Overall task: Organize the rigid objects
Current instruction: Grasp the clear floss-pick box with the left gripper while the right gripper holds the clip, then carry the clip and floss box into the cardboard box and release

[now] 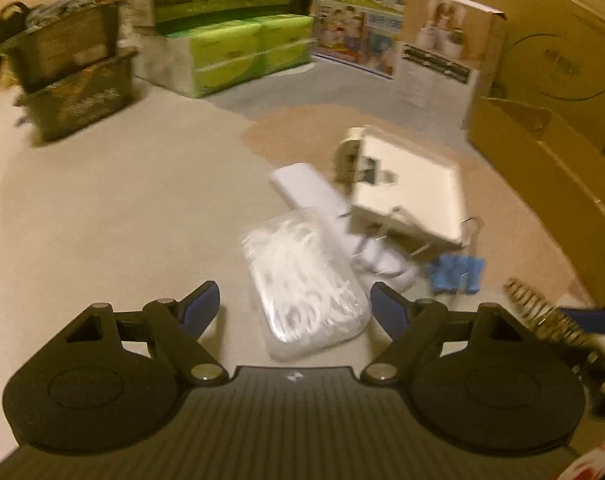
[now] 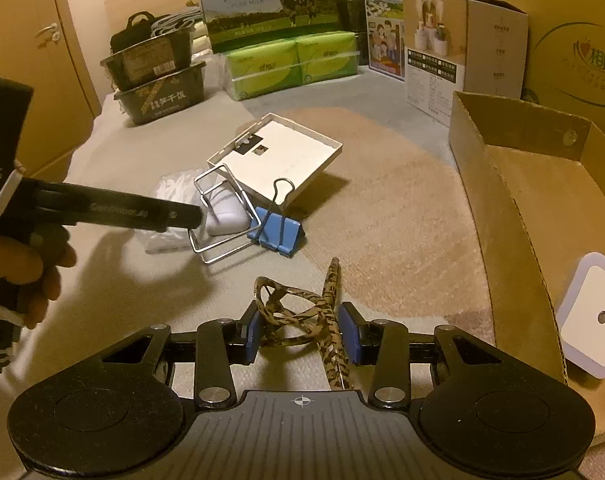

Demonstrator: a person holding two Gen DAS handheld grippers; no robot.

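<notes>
My left gripper (image 1: 294,300) is open over the beige cloth, its blue pads either side of a clear packet of white pieces (image 1: 306,284), not pressing it. Beyond it lie a white oblong piece (image 1: 302,188), a tilted white square box (image 1: 406,188) and a blue binder clip (image 1: 456,272). My right gripper (image 2: 300,336) is shut on a leopard-print clip (image 2: 298,312), just off the cloth. The box (image 2: 278,160) and binder clip (image 2: 280,232) lie ahead of it. A hand (image 2: 22,276) holds the left gripper, whose fingers (image 2: 174,216) reach in from the left.
An open cardboard box (image 2: 502,184) stands at the right with a white square night light (image 2: 590,316) inside. At the back are two stacked dark trays (image 2: 158,80), green tissue packs (image 2: 290,64), milk cartons (image 2: 266,4) and a white product box (image 2: 462,52).
</notes>
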